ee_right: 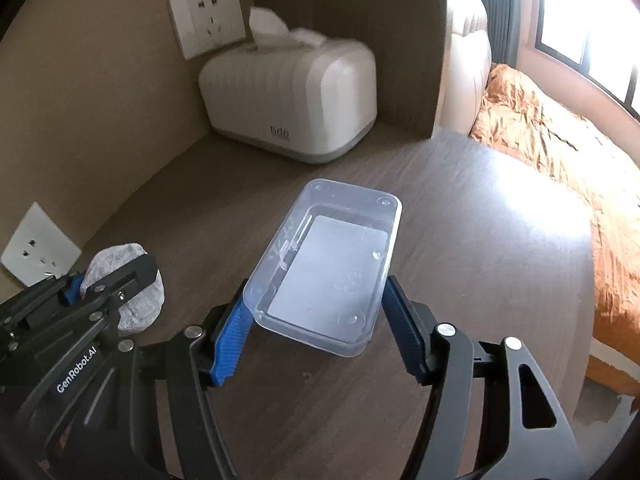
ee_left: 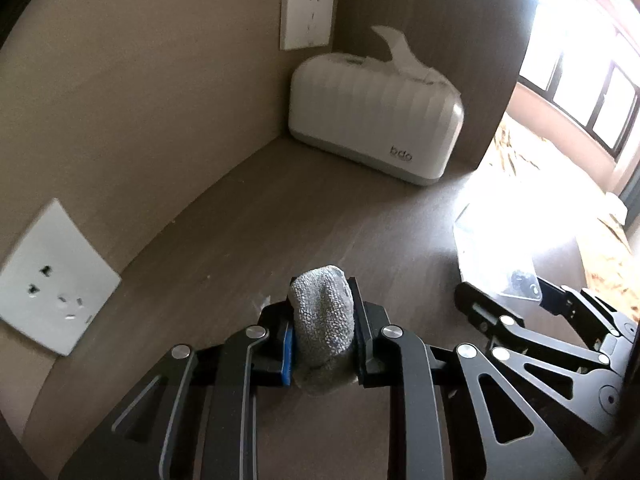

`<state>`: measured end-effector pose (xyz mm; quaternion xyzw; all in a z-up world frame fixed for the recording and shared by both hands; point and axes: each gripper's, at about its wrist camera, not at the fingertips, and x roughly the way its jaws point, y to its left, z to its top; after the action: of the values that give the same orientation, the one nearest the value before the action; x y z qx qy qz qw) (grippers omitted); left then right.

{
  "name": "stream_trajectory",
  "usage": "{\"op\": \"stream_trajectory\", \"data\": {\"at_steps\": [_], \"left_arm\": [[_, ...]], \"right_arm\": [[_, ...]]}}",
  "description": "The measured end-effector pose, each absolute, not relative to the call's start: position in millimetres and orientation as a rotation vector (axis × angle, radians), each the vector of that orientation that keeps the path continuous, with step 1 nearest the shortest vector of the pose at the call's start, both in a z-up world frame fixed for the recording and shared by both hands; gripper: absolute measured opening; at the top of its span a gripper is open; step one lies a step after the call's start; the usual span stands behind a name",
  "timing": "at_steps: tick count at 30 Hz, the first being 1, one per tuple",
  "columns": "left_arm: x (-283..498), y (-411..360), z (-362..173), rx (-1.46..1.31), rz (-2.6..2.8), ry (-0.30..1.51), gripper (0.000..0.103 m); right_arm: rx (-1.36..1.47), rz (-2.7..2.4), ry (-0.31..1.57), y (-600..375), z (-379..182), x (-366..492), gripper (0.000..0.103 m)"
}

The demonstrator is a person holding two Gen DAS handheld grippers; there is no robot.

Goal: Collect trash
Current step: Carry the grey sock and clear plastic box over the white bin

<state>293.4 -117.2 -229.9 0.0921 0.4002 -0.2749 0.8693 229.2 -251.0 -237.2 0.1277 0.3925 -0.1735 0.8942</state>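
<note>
My left gripper (ee_left: pixel 322 312) is shut on a crumpled grey tissue wad (ee_left: pixel 323 320), held just above the brown wooden tabletop (ee_left: pixel 280 220). The wad also shows in the right wrist view (ee_right: pixel 132 304), between the left gripper's fingers (ee_right: pixel 116 284). My right gripper (ee_right: pixel 316 312) has its blue-padded jaws on both long sides of a clear plastic container (ee_right: pixel 332 264), upside down on the table. The container appears in the left wrist view (ee_left: pixel 496 248), washed out by glare, with the right gripper (ee_left: pixel 516 300) at it.
A white tissue box (ee_left: pixel 376 120) marked "bdo" stands in the far corner against the walls, also in the right wrist view (ee_right: pixel 292 100). White wall sockets (ee_left: pixel 48 280) (ee_left: pixel 307 10) sit on the beige wall. An orange bed cover (ee_right: pixel 560 152) lies right of the table edge.
</note>
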Motion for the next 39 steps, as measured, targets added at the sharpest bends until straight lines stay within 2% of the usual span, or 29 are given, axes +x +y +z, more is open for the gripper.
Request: {"op": "stream_trajectory", "data": {"at_steps": [19,39], "left_arm": [[183,-160,-142,0.214,-0.628,0.725,0.021],[67,-265,-132,0.291,-0.760,0.727,0.021]], "right_arm": [[0.185,-0.355,0.629,-283,-136,103,0.065],[0.193,-0.434,0.644,-371,-127,-11,0.065]]}}
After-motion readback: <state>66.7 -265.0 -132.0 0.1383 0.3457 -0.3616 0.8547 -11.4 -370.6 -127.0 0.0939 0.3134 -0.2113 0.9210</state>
